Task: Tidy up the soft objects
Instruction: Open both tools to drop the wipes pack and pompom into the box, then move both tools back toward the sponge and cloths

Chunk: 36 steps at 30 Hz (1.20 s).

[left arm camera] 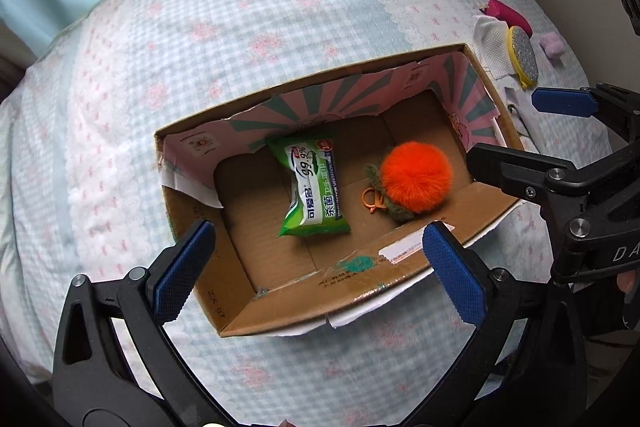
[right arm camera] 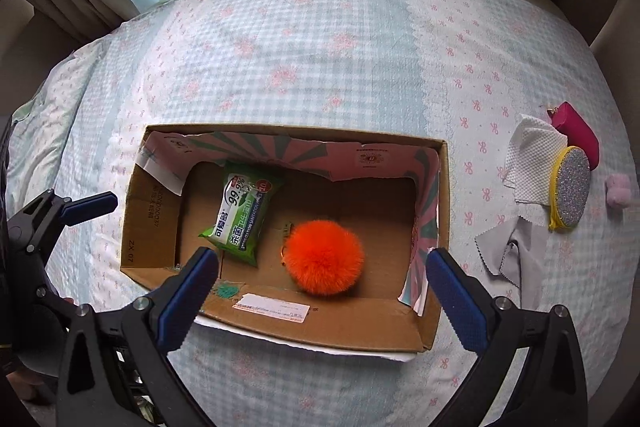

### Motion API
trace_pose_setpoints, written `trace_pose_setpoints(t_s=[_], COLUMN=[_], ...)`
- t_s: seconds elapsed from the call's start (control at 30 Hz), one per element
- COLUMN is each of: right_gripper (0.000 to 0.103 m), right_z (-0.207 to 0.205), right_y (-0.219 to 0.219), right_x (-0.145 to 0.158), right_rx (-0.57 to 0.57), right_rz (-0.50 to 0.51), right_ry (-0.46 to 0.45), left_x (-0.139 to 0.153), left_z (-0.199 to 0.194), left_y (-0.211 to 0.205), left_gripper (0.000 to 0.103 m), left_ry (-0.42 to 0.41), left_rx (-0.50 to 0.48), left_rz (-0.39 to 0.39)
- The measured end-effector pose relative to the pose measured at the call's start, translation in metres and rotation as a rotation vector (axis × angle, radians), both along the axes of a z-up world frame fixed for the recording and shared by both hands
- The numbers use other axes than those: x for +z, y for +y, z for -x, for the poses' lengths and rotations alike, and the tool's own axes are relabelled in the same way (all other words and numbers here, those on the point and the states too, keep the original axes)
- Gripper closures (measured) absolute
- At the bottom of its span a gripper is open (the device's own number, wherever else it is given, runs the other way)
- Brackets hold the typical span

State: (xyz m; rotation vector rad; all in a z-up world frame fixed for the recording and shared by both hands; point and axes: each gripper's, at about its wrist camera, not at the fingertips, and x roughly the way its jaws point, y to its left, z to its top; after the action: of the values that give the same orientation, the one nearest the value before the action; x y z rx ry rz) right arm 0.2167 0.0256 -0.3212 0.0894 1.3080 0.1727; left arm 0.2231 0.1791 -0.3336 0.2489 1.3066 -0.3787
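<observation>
Pompom (right arm camera: 324,257) and wipes pack (right arm camera: 240,215) lie inside the cardboard box (right arm camera: 320,327) on the bed (right arm camera: 320,47), just beyond both empty grippers, left gripper (left arm camera: 320,267) and right gripper (right arm camera: 320,291), fingers spread apart. Farther right: tissue (right arm camera: 528,163), glitter pouch (right arm camera: 572,187).

The cardboard box (right arm camera: 280,327) sits mid-frame on the bedspread (right arm camera: 320,47). Inside it, the wipes pack (right arm camera: 240,215) lies left of the pompom (right arm camera: 324,257). At the right edge lie a tissue (right arm camera: 528,159), a pouch (right arm camera: 572,187) overlapping it, and a cloth (right arm camera: 516,247) below them.
</observation>
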Motion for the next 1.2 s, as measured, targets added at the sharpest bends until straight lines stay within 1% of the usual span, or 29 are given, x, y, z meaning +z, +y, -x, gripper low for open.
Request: trace_pose_setpoints(t_s=[0.17, 0.23, 0.27, 0.43, 0.57, 0.63, 0.7, 0.8, 0.87, 0.97, 1.07, 1.2], right_gripper=[0.0, 0.0, 0.0, 0.0, 0.0, 0.0, 0.0, 0.0, 0.0, 0.0, 0.0, 0.0], right_z=[0.023, 0.035, 0.041, 0.082, 0.109, 0.119, 0.128, 0.14, 0.145, 0.147, 0.145, 0.138], right_y=[-0.004, -0.007, -0.01, -0.031, -0.057, -0.075, -0.096, -0.13, -0.152, -0.184, -0.214, -0.252], right_x=[0.05, 0.074, 0.085, 0.141, 0.175, 0.183, 0.189, 0.197, 0.199, 0.201, 0.203, 0.203], right_rx=[-0.011, -0.021, -0.03, -0.1, -0.144, -0.173, -0.216, -0.269, -0.275, -0.236, -0.161, -0.07], right_rz=[0.005, 0.006, 0.012, 0.068, 0.118, 0.138, 0.146, 0.113, 0.101, 0.088, 0.072, 0.06], right_ry=[-0.078, -0.098, -0.104, -0.182, -0.241, -0.248, -0.254, -0.28, -0.289, -0.301, -0.316, -0.352], left_x=[0.038, 0.055, 0.065, 0.118, 0.151, 0.164, 0.172, 0.179, 0.182, 0.187, 0.188, 0.183], left_z=[0.026, 0.037, 0.042, 0.07, 0.089, 0.096, 0.102, 0.11, 0.115, 0.123, 0.13, 0.139], left_y=[0.006, 0.007, 0.009, 0.008, -0.009, -0.021, -0.035, -0.06, -0.079, -0.112, -0.147, -0.187], left_gripper=[0.0, 0.0, 0.0, 0.0, 0.0, 0.0, 0.0, 0.0, 0.0, 0.0, 0.0, 0.0], left_ry=[-0.05, -0.059, -0.067, -0.15, -0.243, -0.281, -0.3, -0.315, -0.328, -0.353, -0.372, -0.352], left_rx=[0.021, 0.046, 0.062, 0.114, 0.104, 0.097, 0.095, 0.084, 0.091, 0.13, 0.199, 0.288], left_rz=[0.006, -0.027, -0.031, 0.036, 0.038, 0.034, 0.029, 0.033, 0.03, 0.035, 0.027, 0.089])
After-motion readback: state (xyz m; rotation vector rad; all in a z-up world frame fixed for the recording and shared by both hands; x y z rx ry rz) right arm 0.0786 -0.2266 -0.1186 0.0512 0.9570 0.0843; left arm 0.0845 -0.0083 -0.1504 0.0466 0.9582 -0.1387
